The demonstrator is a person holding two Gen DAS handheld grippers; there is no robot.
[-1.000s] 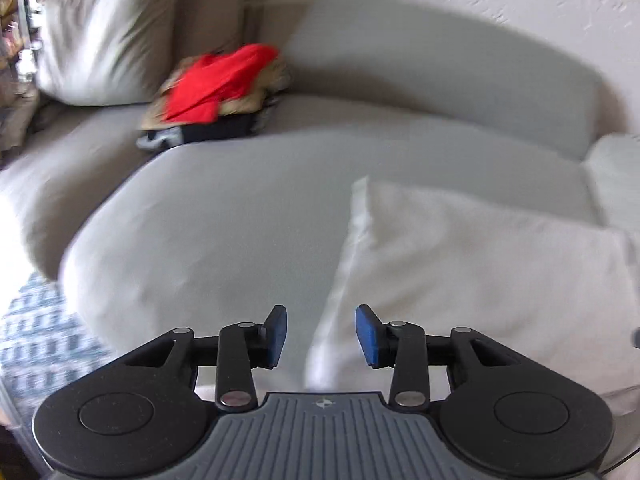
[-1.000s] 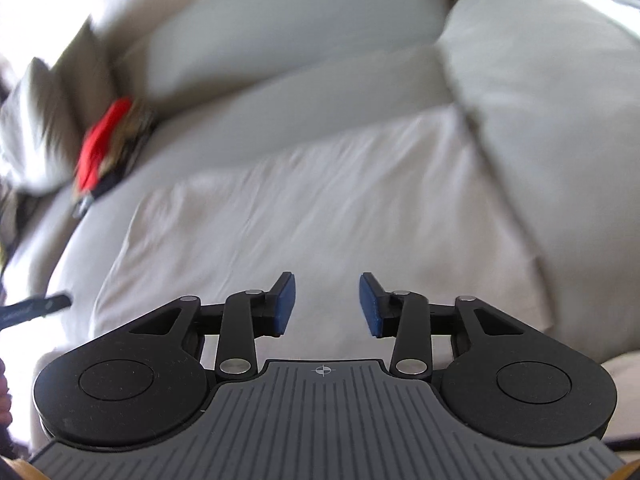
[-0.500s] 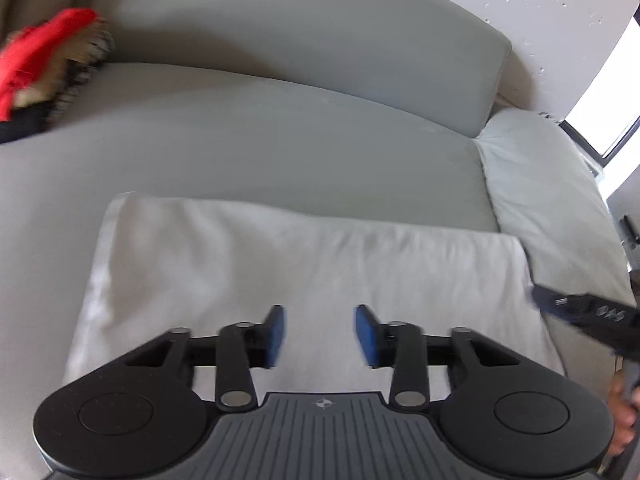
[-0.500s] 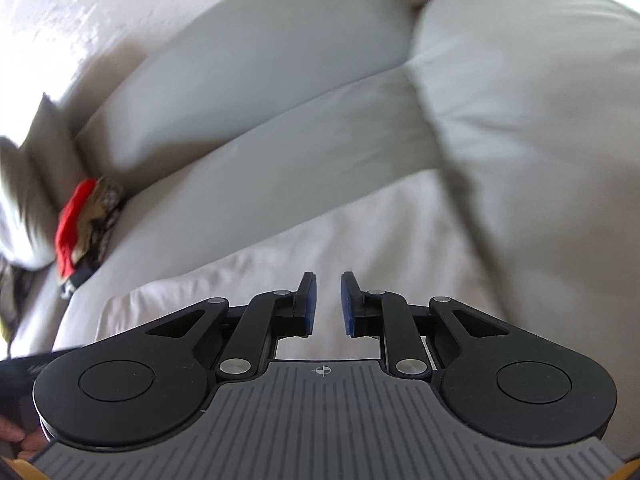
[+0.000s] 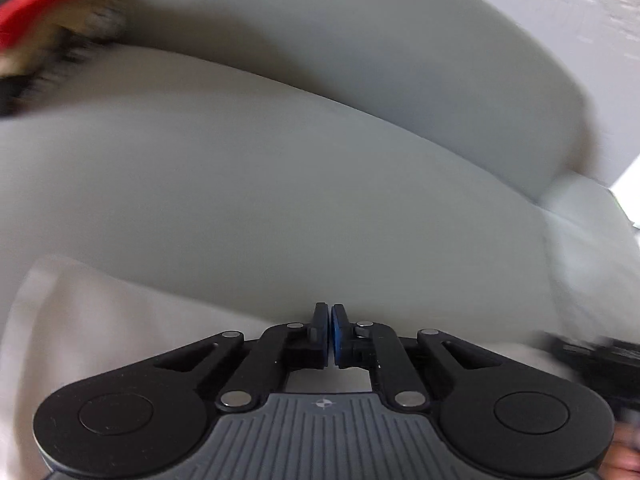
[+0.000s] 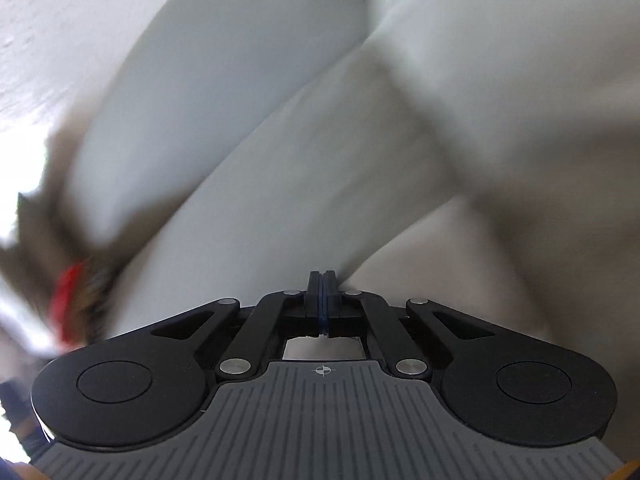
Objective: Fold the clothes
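Observation:
A white folded cloth [image 5: 120, 332] lies on the grey sofa seat [image 5: 280, 184]. My left gripper [image 5: 330, 316] is shut at the cloth's far edge, low over it; whether cloth sits between the pads is hidden. In the right wrist view the same white cloth [image 6: 452, 276] spreads to the right of my right gripper [image 6: 323, 280], which is shut at the cloth's left edge. Both views are motion-blurred.
A pile of clothes with a red garment on top [image 5: 48, 40] lies at the sofa's far left; it also shows in the right wrist view [image 6: 70, 300]. The sofa backrest [image 5: 360, 60] runs behind. The other gripper's black body [image 5: 600, 364] shows at the right edge.
Both grippers have gone from open to shut. Both have dropped low toward the white cloth and moved forward to its far edge.

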